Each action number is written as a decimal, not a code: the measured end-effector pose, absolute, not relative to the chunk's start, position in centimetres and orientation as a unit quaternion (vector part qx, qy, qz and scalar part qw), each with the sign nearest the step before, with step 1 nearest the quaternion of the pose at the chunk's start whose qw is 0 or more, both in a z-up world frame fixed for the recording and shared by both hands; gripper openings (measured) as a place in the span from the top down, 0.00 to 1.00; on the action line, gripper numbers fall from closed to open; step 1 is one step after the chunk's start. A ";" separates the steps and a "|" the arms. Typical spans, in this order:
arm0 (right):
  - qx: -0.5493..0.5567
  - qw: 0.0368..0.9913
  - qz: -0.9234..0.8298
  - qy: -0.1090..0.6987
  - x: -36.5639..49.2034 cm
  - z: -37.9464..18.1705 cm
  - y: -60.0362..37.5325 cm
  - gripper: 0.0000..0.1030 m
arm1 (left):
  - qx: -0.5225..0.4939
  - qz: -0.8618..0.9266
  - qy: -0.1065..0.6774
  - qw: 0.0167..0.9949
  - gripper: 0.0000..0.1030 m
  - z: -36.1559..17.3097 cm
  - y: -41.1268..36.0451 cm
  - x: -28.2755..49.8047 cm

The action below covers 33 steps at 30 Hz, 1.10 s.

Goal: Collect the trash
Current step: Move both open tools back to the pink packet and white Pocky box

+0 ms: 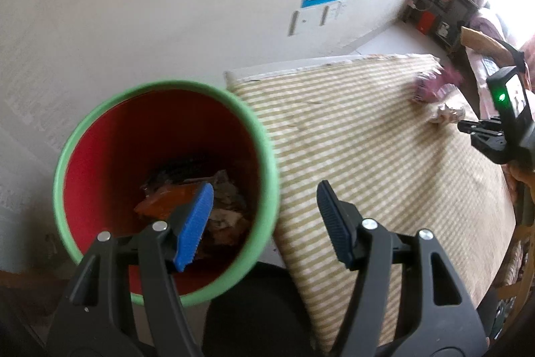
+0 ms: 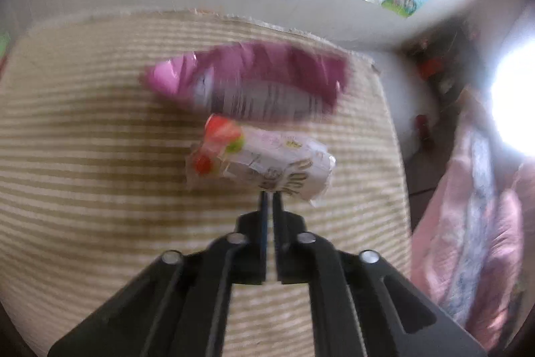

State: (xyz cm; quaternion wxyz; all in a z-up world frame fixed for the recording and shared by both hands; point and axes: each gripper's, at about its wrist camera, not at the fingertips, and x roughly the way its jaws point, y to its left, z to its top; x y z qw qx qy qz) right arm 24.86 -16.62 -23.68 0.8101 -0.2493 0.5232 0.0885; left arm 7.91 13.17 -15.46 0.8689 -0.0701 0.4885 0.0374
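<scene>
right gripper (image 2: 269, 195) has its jaws pressed together, pinching the near edge of the white strawberry wrapper (image 2: 264, 164) on the striped mat (image 2: 83, 123), i judge to lift it. pink wrapper (image 2: 254, 79) lies just beyond. left gripper (image 1: 265, 223) hangs spread and empty over the red bin (image 1: 100, 156), left of the mat, ready for drops.
</scene>
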 end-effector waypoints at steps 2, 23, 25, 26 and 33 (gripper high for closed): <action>-0.220 0.819 0.098 0.521 23.9 -22.7 -17.4 1.00 | -0.062 0.022 0.487 0.871 0.40 -15.3 11.8 8.6; 0.178 0.835 0.112 0.508 8.2 -19.7 -24.7 0.58 | 0.041 -0.138 0.493 0.858 0.34 -17.3 -11.9 30.2; 0.186 0.836 0.112 0.503 7.9 -19.4 -25.3 0.58 | 0.035 -0.146 0.520 0.841 0.34 -18.9 -12.6 31.1; 0.194 0.837 0.111 0.500 7.8 -19.3 -25.7 0.57 | 0.037 -0.151 0.531 0.833 0.34 -19.5 -12.9 31.3; 0.221 0.838 0.091 0.490 7.4 -19.0 -27.8 0.56 | 0.023 -0.163 0.533 0.830 0.51 -20.1 -13.0 29.6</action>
